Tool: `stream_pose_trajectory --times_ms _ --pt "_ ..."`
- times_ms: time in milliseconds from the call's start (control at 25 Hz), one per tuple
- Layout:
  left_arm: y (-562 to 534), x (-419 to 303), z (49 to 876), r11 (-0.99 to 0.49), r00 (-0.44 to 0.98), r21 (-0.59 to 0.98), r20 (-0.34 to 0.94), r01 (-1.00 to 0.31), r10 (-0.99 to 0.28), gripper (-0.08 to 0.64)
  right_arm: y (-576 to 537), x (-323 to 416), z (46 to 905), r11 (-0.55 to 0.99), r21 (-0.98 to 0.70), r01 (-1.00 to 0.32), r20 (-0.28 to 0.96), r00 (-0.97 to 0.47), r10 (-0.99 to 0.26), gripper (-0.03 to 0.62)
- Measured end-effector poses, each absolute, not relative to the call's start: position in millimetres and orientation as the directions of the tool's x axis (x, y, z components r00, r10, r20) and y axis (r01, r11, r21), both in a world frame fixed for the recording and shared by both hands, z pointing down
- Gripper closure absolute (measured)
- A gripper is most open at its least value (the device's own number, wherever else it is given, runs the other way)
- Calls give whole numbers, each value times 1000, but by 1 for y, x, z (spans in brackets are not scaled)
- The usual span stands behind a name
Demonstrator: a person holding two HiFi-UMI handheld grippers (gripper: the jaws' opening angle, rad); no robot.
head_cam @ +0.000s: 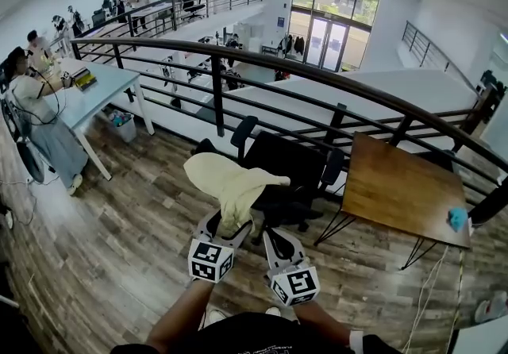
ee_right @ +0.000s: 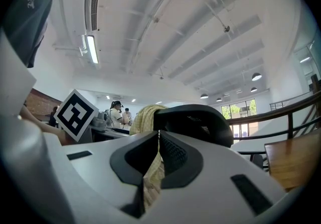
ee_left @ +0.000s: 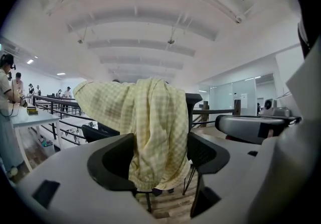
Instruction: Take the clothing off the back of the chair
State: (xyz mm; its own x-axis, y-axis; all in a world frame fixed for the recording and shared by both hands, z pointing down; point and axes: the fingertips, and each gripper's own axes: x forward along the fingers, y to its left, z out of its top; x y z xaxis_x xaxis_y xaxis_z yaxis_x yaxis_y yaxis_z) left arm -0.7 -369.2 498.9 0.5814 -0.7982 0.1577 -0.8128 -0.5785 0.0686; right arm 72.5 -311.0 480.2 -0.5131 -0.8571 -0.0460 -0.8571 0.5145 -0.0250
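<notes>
Pale-yellow checked fabric garment (head_cam: 234, 186) hangs bunched over the black office chair (head_cam: 290, 166); right tongs (ee_right: 156, 137) pinch its edge, left tongs (ee_left: 160, 153) stand spread around its hanging fold.

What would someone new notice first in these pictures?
A pale yellow checked garment hangs over the back of a black office chair, mid-frame in the head view, by a dark railing. The right tongs are shut on a fold of it; the left tongs stand open with the cloth hanging between them.
</notes>
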Motion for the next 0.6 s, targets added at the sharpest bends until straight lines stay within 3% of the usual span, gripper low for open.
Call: stream_pose_trajectory --times_ms 320,600 --pt "-380 6 502 -594 594 66 197 -801 -780 220 -317 78 480 505 -20 -863 -48 -504 -863 572" --pt "-382 -3 503 -563 559 46 213 -825 -802 319 -317 79 476 503 -12 -864 -57 -502 -863 572"
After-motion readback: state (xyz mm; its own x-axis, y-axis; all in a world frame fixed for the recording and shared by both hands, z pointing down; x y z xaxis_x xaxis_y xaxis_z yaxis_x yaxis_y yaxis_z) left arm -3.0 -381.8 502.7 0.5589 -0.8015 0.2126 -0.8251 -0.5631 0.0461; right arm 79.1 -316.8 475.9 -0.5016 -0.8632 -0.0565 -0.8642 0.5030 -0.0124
